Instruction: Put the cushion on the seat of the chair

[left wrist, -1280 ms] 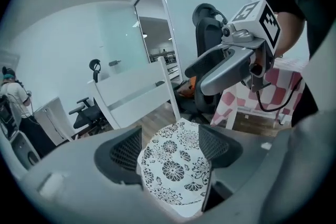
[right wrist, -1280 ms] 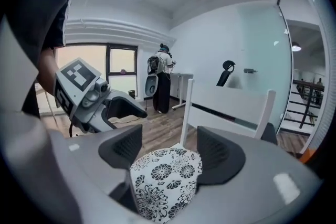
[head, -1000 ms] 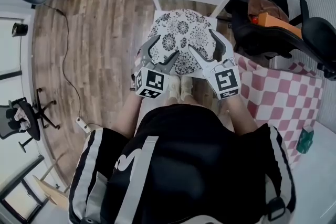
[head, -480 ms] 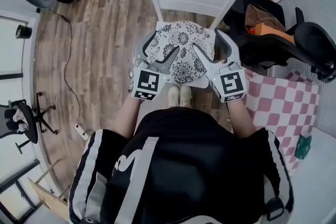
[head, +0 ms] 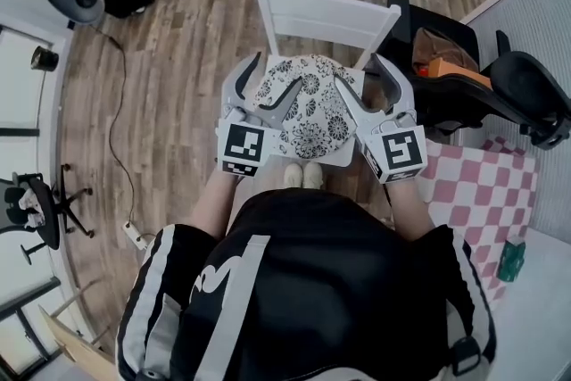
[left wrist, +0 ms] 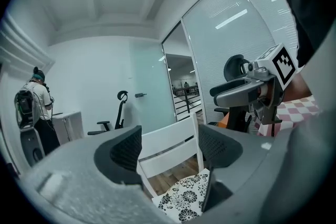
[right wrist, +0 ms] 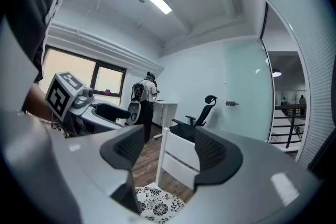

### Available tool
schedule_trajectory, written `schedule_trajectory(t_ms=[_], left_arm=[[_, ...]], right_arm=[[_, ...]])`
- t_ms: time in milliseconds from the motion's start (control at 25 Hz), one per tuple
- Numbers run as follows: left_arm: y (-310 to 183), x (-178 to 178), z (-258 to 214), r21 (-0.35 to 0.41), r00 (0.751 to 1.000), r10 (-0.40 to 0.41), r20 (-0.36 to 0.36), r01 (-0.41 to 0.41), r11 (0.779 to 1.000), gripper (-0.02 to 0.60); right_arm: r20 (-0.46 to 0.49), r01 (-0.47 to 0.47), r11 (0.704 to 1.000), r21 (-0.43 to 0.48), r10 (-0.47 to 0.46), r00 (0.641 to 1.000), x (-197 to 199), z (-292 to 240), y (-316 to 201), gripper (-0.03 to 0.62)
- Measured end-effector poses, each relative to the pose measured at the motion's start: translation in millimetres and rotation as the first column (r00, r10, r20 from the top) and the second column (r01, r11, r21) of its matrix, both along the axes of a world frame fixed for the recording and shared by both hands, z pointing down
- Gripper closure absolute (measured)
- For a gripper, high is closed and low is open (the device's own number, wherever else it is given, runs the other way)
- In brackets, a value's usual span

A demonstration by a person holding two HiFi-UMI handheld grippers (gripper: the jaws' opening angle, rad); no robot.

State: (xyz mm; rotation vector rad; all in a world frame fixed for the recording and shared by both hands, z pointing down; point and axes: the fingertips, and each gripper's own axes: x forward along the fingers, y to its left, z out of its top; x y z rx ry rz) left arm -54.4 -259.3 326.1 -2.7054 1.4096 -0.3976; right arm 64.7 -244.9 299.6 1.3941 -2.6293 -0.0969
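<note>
Looking down on the cushion [head: 303, 107], lying flat on the seat of the white chair [head: 326, 13]. Holding the left tool [head: 277, 71] above its left side, spread wide, gripping nothing. Holding the right tool [head: 354, 70] above the right side, also spread, having just narrowed a touch, with nothing between the jaws. Pointing both toward the chair back, clear of the cushion.

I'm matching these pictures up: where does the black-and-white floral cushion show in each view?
Head view: black-and-white floral cushion at picture centre.
Left gripper view: bottom centre, between the jaws.
Right gripper view: bottom edge, left of centre.
Shared landmark: white wooden chair backrest, just behind it.
</note>
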Motion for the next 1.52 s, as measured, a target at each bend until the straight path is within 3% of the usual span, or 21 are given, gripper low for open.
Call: schedule_trajectory(t_ms=[360,440,640,920,1080,1520], left_arm=[[-2,-1,-32,0.046,0.999,-0.003,-0.037,0.005,0.999,0.260],[-1,-2,-35,0.044,0.999,0.001,-0.046,0.001,0.999,0.306],[1,-1,-42,0.061,0.999,-0.002,-0.032,0.004,0.998,0.350],[3,-6,-59,0.090,0.994,-0.027,-0.106,0.037,0.995,0.482],[3,-8,-66,0.095,0.992,-0.032,-0.119,0.043,0.995,0.509],[8,-7,-66,0.099,0.991,-0.035,-0.128,0.047,0.994,0.557]], right_arm=[[0.022,0.013,0.999,0.045,-0.014,1.000,-6,-25,1,0.343],[0.020,0.020,0.998,0.061,-0.021,1.000,-8,-30,2,0.359],[0.024,0.033,0.996,0.085,-0.035,0.999,-12,-41,3,0.411],[0.036,0.053,0.995,0.086,-0.057,0.998,-15,-44,6,0.502],[0.058,0.045,0.995,0.085,-0.050,0.997,-16,-46,8,0.549],[0.056,0.043,0.994,0.102,-0.049,0.997,-21,-49,12,0.590]])
